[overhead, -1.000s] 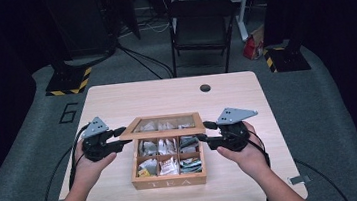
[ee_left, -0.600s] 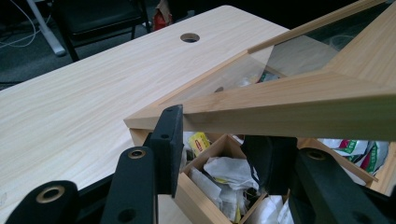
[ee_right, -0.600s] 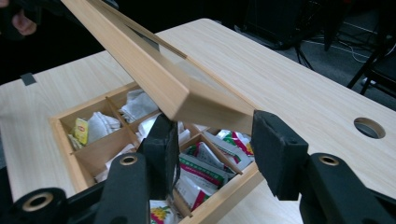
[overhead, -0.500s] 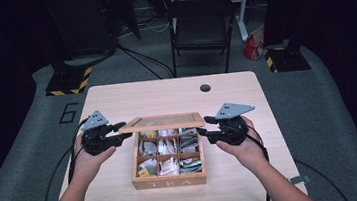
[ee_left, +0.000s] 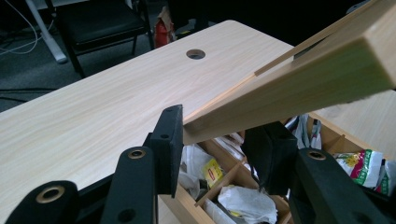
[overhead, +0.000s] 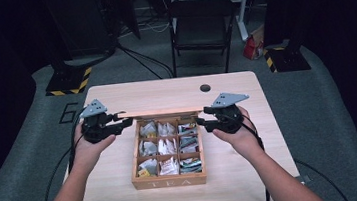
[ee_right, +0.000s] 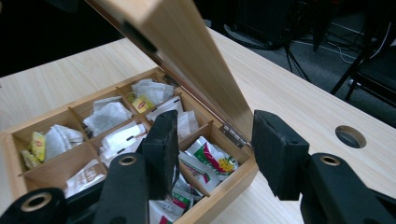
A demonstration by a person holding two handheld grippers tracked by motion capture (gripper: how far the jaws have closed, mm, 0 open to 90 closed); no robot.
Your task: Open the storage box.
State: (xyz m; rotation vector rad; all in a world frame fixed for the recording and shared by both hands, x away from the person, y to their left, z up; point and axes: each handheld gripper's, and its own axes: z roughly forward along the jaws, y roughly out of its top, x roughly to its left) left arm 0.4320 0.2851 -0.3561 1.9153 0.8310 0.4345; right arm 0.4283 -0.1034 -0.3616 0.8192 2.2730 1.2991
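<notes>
tea box (overhead: pixel 170 183) lid (overhead: pixel 160 112) raised | table (overhead: pixel 251 143) | chair (overhead: pixel 202 25) behind

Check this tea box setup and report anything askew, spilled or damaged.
Nothing stands out. The tea box sits square on the table, its hinged lid raised, with the left gripper at the lid's left edge and the right gripper at its right. The tea bags lie loosely crumpled but inside their compartments; none has spilled.

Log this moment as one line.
scene: tea box on table | lid: raised, hinged | left tool: grips lid corner | right tool: open beside lid | compartments: tea bags
</notes>
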